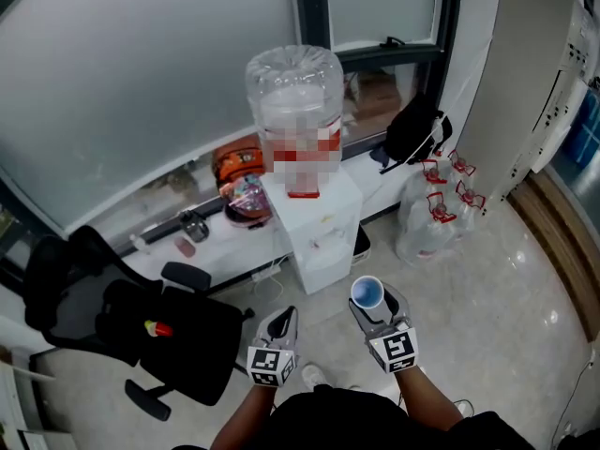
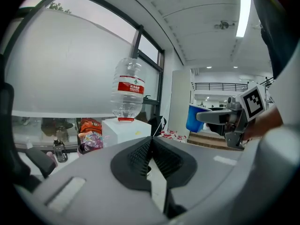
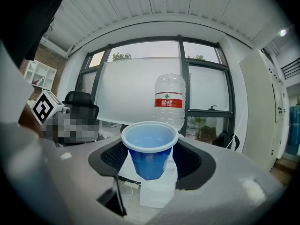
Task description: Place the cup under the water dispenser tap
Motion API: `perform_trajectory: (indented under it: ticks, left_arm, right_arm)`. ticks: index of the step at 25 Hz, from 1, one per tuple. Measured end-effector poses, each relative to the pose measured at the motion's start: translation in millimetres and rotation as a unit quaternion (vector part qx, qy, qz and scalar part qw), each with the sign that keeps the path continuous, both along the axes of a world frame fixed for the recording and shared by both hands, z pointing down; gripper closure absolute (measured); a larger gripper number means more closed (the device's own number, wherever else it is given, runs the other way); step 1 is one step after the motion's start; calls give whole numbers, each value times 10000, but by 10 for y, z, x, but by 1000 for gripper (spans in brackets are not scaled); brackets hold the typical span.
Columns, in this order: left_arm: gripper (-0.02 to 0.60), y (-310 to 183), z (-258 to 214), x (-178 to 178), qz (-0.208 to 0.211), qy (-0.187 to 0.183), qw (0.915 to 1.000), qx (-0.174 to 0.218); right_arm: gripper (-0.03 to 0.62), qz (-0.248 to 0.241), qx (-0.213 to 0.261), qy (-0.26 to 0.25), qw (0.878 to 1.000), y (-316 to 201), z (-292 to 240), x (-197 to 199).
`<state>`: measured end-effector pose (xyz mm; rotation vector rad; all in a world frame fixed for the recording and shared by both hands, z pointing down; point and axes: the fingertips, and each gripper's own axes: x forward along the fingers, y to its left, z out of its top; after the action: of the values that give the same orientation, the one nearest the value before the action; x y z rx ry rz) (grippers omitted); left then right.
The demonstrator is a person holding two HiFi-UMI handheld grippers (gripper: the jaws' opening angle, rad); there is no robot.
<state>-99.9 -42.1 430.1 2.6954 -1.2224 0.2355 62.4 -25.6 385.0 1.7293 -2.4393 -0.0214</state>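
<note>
A blue cup (image 1: 367, 292) with a white rim stands upright between the jaws of my right gripper (image 1: 372, 306), which is shut on it; in the right gripper view the cup (image 3: 150, 149) fills the middle. The white water dispenser (image 1: 314, 219) with a clear bottle (image 1: 294, 99) on top stands just ahead, its front facing me. The dispenser (image 3: 157, 186) shows behind the cup. My left gripper (image 1: 281, 324) hangs to the left of the right one, shut with nothing in it; its jaws (image 2: 151, 157) meet along one line.
A black office chair (image 1: 141, 331) stands at the left. Bags with red handles (image 1: 433, 209) sit right of the dispenser, a black bag (image 1: 412, 129) on the sill. Clutter and an orange bag (image 1: 240, 172) lie along the window ledge. Tiled floor (image 1: 497, 307) spreads to the right.
</note>
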Motion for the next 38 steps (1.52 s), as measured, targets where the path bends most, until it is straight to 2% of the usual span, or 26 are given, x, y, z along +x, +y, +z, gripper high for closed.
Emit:
perform_trajectory:
  ticks: [5, 10, 19, 22, 26, 32, 35, 38]
  left_arm:
    - [565, -155, 25, -55, -1, -82, 10000, 37]
    - [566, -222, 77, -20, 59, -200, 9995, 247]
    - [565, -467, 367, -16, -508, -217, 9985, 18]
    - [565, -626, 595, -62, -790, -262, 9965, 1]
    - [566, -747, 958, -54, -983, -398, 9940, -255]
    - [565, -954, 1521, -28, -1236, -393, 9909, -348]
    - [566, -1033, 1806, -17, -1405, -337, 9882, -517]
    - [565, -1082, 2047, -20, -1393, -141, 9893, -414]
  right_arm:
    - [296, -99, -118, 66, 9999, -213, 116, -124]
    - [295, -124, -204, 15, 9997, -424, 217, -161]
    - [295, -513, -572, 211, 9968, -817, 683, -113]
    - [295, -687, -588, 407, 9951, -995, 916, -129]
    - [295, -755, -734, 359, 9938, -1190, 1314, -114]
    - [295, -830, -835, 357, 9924, -1515, 1964, -117]
    - [295, -778, -840, 268, 9931, -1665, 2391, -88]
    - [295, -687, -867, 256, 9935, -1823, 2775, -104]
